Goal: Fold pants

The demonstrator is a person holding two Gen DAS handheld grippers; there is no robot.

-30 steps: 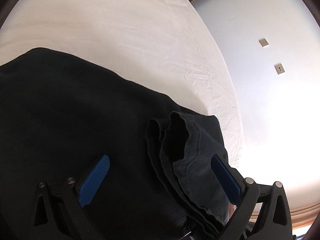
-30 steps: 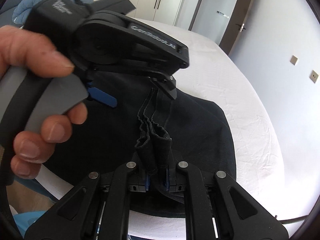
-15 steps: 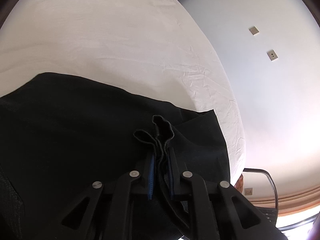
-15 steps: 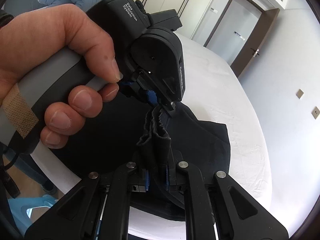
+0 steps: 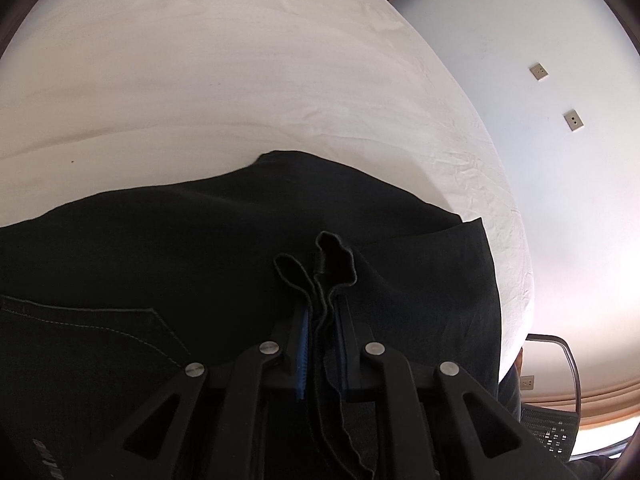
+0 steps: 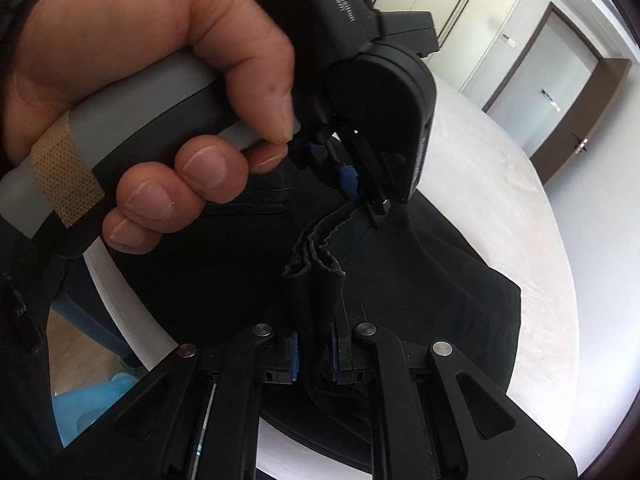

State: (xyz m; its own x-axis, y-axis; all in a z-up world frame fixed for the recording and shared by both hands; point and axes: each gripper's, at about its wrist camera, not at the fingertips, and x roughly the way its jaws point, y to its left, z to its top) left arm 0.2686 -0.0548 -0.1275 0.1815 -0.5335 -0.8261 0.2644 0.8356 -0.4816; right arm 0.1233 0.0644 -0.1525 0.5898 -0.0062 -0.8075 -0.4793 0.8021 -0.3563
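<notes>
Left view: since a second ago the left gripper [image 5: 321,344] has closed on the hems of the pants [image 5: 200,280], which drape over the bed [image 5: 240,80]. Right view: the right gripper [image 6: 313,354] pinches the same bunched hem; uneven pulling could slip layers loose.

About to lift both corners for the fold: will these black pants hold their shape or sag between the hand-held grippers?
Likely to sag: the black pants bunch into soft ruffles where the left hand-held gripper pinches them. The hem droops in a limp band toward the right hand-held gripper. Several stacked layers suggest some weight, so lift evenly.
</notes>
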